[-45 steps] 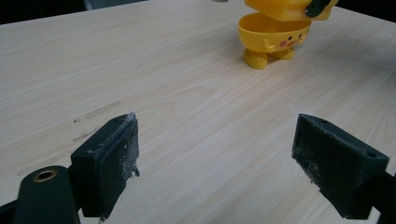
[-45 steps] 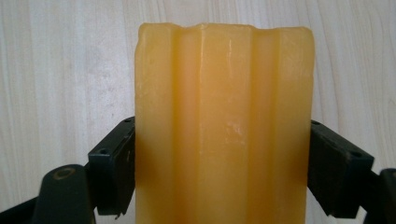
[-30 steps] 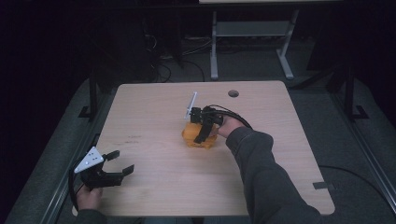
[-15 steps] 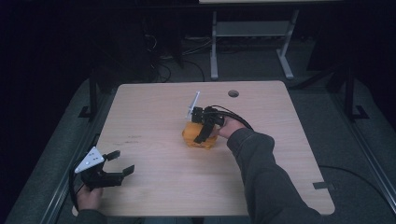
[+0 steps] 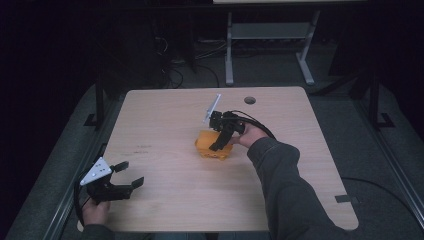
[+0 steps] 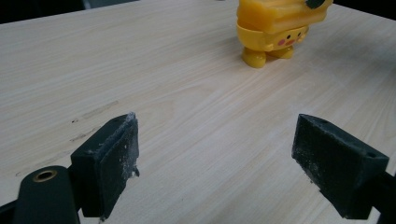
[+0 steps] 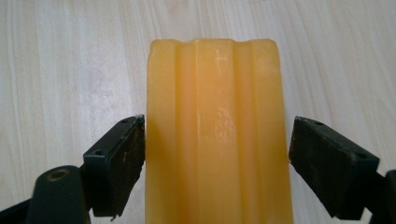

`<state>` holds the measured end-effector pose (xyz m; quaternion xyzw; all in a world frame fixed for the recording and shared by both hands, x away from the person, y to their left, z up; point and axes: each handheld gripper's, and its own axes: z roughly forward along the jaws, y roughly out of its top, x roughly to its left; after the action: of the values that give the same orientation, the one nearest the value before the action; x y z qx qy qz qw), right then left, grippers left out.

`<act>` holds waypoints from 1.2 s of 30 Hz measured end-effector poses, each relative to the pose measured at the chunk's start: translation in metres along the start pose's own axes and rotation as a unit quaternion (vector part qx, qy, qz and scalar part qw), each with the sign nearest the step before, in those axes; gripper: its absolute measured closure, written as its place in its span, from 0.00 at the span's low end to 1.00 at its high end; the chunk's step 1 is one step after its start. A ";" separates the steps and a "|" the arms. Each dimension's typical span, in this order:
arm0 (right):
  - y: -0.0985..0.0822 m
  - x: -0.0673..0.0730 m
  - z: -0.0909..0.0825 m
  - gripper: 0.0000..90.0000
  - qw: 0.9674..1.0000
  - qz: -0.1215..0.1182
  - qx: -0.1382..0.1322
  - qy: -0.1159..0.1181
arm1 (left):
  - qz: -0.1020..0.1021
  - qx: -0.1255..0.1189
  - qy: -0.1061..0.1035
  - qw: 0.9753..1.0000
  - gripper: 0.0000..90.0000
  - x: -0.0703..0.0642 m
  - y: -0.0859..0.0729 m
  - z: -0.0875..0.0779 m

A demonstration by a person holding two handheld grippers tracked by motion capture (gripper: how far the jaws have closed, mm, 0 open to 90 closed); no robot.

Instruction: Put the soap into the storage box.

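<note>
Right gripper [image 5: 220, 142] straddles the yellow toy [image 5: 212, 147].
Its jaws stand wide: one touches the toy's side, the other stays just clear; left gripper [image 5: 131, 176] gapes empty, well apart.

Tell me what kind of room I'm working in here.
Probably a lab or workshop recording bay: a bare light-wood table with a cable hole, dark carpet with loose cables, and a grey metal-framed bench behind.

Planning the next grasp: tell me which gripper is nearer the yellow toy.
Right. The right gripper straddles the yellow toy, fingers either side. The left gripper hangs open near the table's front-left corner, well apart.
</note>
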<state>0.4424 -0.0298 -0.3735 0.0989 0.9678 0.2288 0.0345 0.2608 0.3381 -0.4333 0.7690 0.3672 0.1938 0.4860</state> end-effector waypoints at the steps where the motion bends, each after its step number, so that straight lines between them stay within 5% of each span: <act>1: -0.001 0.000 -0.001 0.20 1.000 0.002 -0.002 -0.002 | 0.000 0.000 0.000 1.000 0.16 0.000 0.000 0.000; 23: -0.023 0.004 -0.035 0.23 0.998 0.027 -0.046 -0.016 | 0.004 0.005 0.001 1.000 0.16 -0.001 -0.001 0.001; 36: -0.034 0.005 -0.045 0.25 0.998 0.033 -0.050 -0.024 | 0.001 0.005 0.002 1.000 0.16 -0.001 -0.001 0.001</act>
<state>0.4263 -0.0779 -0.3481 0.1346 0.9504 0.2751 0.0546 0.2604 0.3375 -0.4345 0.7715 0.3682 0.1944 0.4811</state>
